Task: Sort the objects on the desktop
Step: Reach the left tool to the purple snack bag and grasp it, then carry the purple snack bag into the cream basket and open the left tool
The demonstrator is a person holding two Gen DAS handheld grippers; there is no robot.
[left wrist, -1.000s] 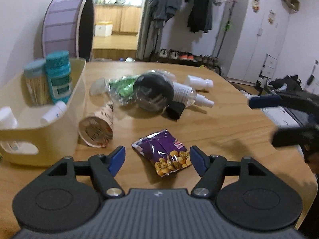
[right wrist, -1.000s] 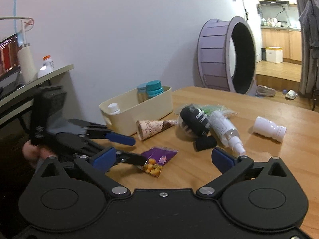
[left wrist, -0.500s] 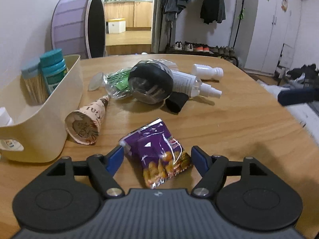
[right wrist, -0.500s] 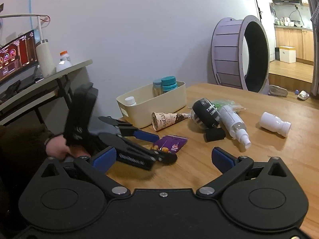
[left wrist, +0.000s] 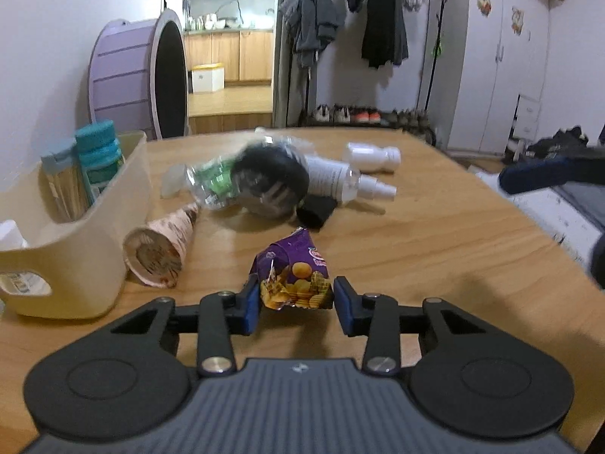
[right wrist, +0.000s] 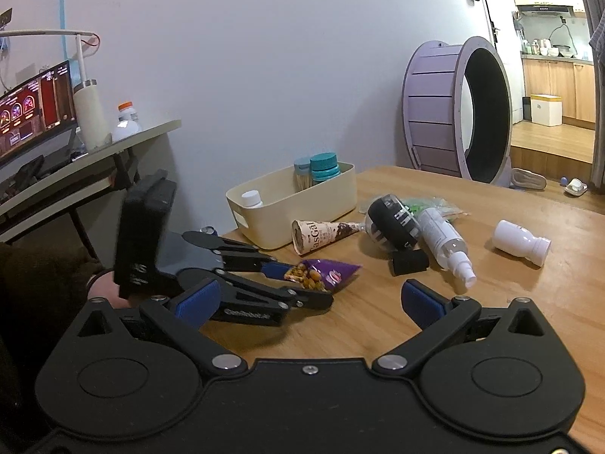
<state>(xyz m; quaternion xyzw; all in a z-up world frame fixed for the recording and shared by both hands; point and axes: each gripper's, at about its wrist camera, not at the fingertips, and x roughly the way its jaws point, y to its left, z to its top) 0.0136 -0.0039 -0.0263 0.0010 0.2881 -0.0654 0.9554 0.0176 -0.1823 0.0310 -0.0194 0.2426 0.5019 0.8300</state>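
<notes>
A purple snack packet (left wrist: 295, 276) is crumpled between the blue pads of my left gripper (left wrist: 297, 300), which is shut on it just above the wooden table (left wrist: 435, 249). In the right wrist view the same packet (right wrist: 325, 274) sticks out of the left gripper's fingers (right wrist: 276, 268). My right gripper (right wrist: 308, 299) stands open and holds nothing, near the table's front edge. One of its blue fingers (left wrist: 537, 176) shows at the right of the left wrist view. A cream bin (left wrist: 94, 227) with bottles in it stands to the left.
On the table lie a paper cone (left wrist: 162, 246), a black round object (left wrist: 270, 185), a green bag (left wrist: 211, 181), a spray bottle (left wrist: 340, 179), a white bottle (left wrist: 372, 155) and a small black block (left wrist: 315, 213). A purple wheel (right wrist: 453, 113) stands behind the table.
My left gripper moved forward over the purple packet and shut on it, crumpling it. The right gripper stayed open and shifted slightly.
</notes>
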